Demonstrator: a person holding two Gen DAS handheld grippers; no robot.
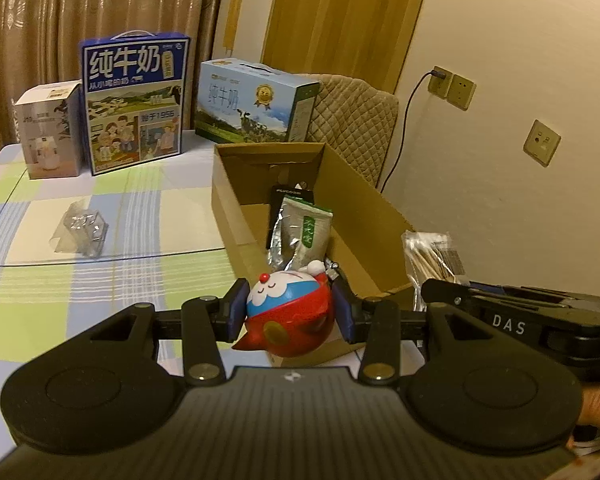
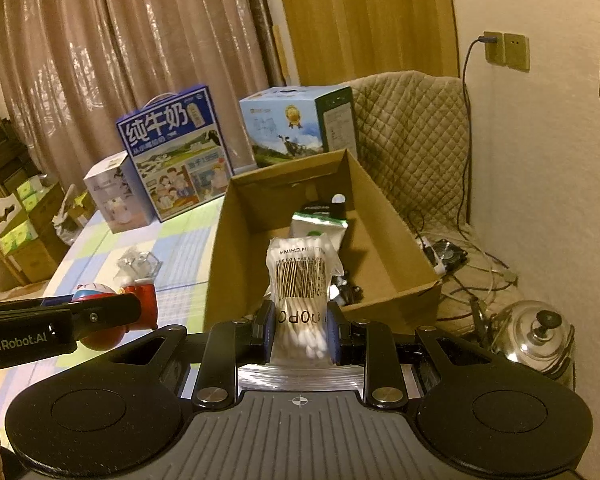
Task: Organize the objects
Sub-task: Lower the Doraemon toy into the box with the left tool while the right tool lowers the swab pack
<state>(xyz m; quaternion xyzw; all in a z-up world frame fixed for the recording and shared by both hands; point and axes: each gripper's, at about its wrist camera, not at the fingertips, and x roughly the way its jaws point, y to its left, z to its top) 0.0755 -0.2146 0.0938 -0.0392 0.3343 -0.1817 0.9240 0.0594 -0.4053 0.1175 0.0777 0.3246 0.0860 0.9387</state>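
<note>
The left hand-held gripper [image 1: 290,310] is closed on a round red-and-blue cartoon toy [image 1: 290,314], held near the cardboard box's [image 1: 380,216] near left corner. The right hand-held gripper [image 2: 298,330] is clamped on a bag of cotton swabs [image 2: 300,288], its long axis upright, already over the box's near wall. The open box lies just ahead of both, so the right looks nearer to dropping in; a clear plastic piece [image 1: 84,232] remains on the surface [image 1: 40,288] far left.
</note>
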